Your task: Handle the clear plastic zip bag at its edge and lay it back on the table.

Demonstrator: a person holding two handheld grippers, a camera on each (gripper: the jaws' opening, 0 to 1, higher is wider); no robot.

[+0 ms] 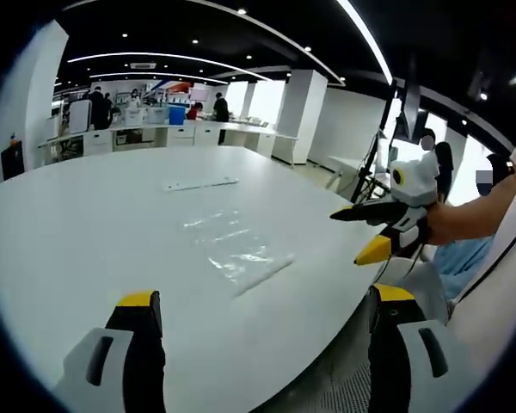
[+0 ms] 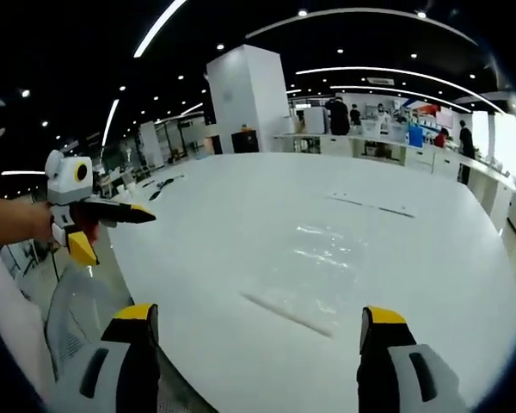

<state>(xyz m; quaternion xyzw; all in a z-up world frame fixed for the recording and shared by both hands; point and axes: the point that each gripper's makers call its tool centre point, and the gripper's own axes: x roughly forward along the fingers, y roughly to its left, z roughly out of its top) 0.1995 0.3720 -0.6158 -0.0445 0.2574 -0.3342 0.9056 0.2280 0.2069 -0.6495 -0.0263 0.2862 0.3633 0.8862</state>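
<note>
Yellow-tipped and spread wide, both my grippers hold nothing. My left gripper [image 1: 258,301] hangs over the near edge of the table [image 1: 77,224], and the bag [image 1: 236,249] lies flat just ahead of its jaws, slightly toward the right jaw. My right gripper [image 1: 374,232] shows in the left gripper view off the table's rim, well to the side of the bag. From the right gripper view, the bag [image 2: 314,267] sits ahead between the jaws, and the left gripper [image 2: 112,225] is out past the rim.

I judge the bag's long axis runs away from me at a slant, its thick zip edge nearest, so that edge is the end to pinch; neither hand looks clearly nearer.

Beyond it lies a thin strip [image 1: 200,183] on the white, glossy tabletop. Around that, an open office with counters [image 1: 155,133], a white pillar [image 2: 249,99] and people standing far off.
</note>
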